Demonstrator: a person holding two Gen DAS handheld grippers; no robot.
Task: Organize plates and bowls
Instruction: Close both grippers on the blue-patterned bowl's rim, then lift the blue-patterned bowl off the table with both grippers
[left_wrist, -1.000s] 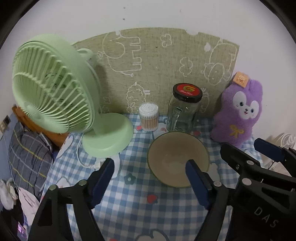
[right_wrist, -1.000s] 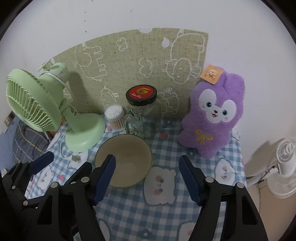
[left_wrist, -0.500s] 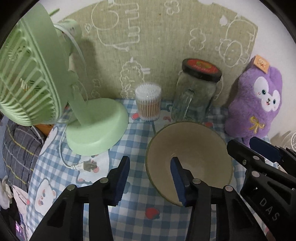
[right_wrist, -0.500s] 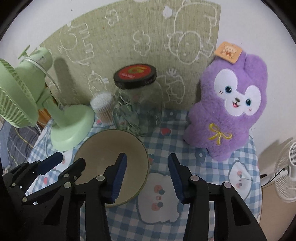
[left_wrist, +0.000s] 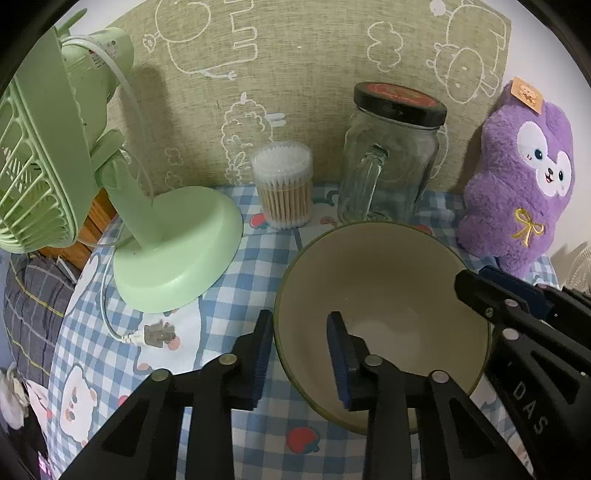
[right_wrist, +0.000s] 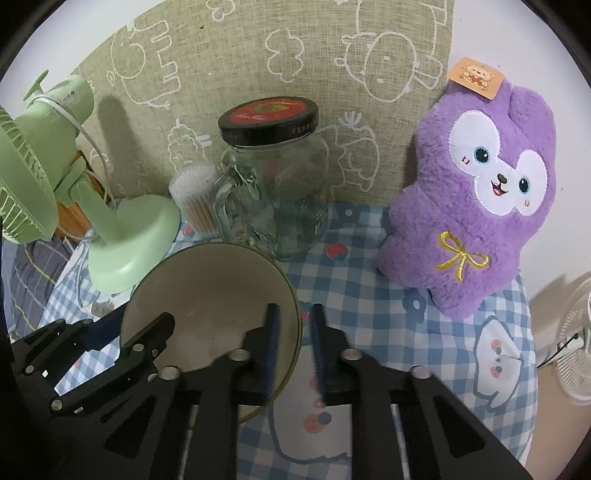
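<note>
1. The bench (left_wrist: 236, 280) wears a blue-and-white checked cloth printed with bears and strawberries, and a green mat (left_wrist: 303, 92) with white line drawings leans on the wall behind it.
2. A pale green fan (left_wrist: 55, 147) stands at the left on a round base; its white cord and plug (left_wrist: 155, 334) lie on the cloth in front of the base.
3. A purple plush toy (right_wrist: 476, 206) sits at the right against the wall, with a yellow bow on its chest.
4. The bowl (left_wrist: 376, 299), beige inside with a dark green rim, stands upright and empty near the middle of the cloth, just in front of the jar.
5. The left hand-held gripper (left_wrist: 301, 358) straddles the bowl's left rim, 1 blue pad outside and 1 inside; its jaws are closing, and whether the pads already press the wall I cannot tell.
6. The right hand-held gripper (right_wrist: 295, 350) straddles the bowl's right rim and its jaws are closed tight on it.
7. A glass jar (right_wrist: 275, 192) with a handle and a black-and-red lid stands behind the bowl.
8. A clear tub of cotton swabs (left_wrist: 283, 186) stands just left of the jar.
</note>
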